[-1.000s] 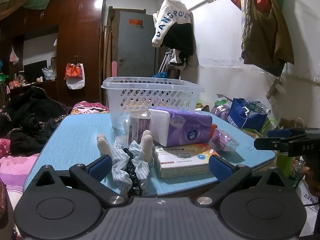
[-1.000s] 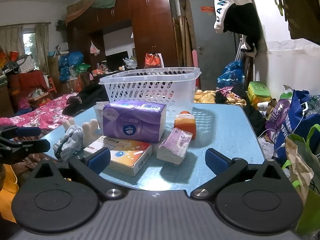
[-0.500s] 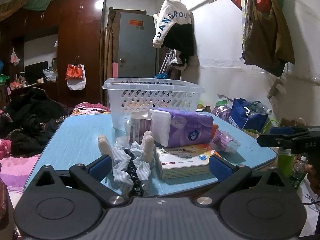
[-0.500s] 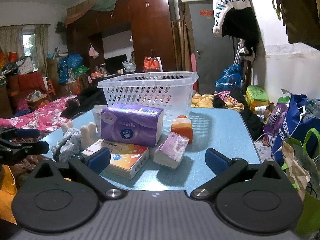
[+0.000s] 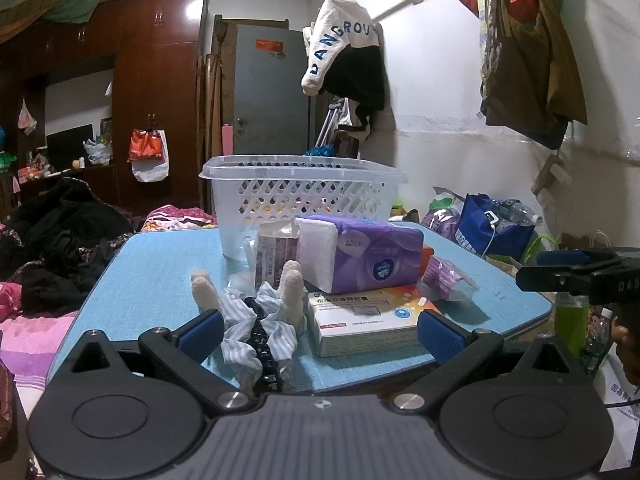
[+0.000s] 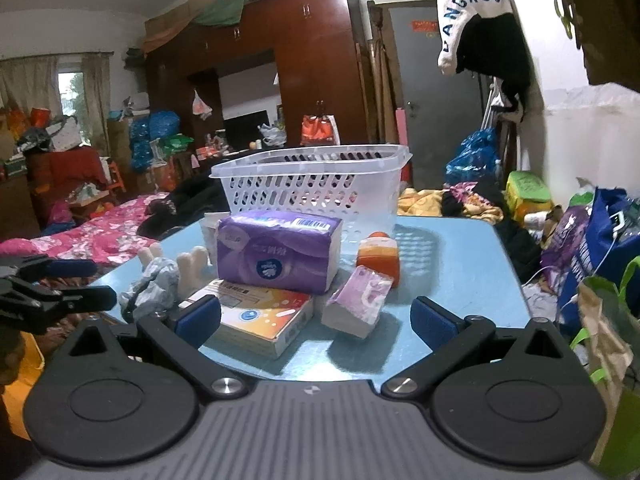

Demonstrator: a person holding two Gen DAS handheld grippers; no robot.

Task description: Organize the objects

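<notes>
Purple tissue pack (image 6: 278,250) lies on the medicine box (image 6: 256,318), just in front of the white basket (image 6: 312,188), on the blue surface (image 6: 448,268). Judged light, soft, slick film: grip across its short sides. Left gripper (image 5: 318,330) and right gripper (image 6: 316,316): jaws apart, empty, both short of the basket.

Purple tissue pack (image 6: 278,250) lies atop a flat box (image 6: 256,320) — white basket (image 6: 316,192) upright behind.

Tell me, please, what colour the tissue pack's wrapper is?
Purple, with white ends; the tissue pack shows best in the right wrist view.
</notes>
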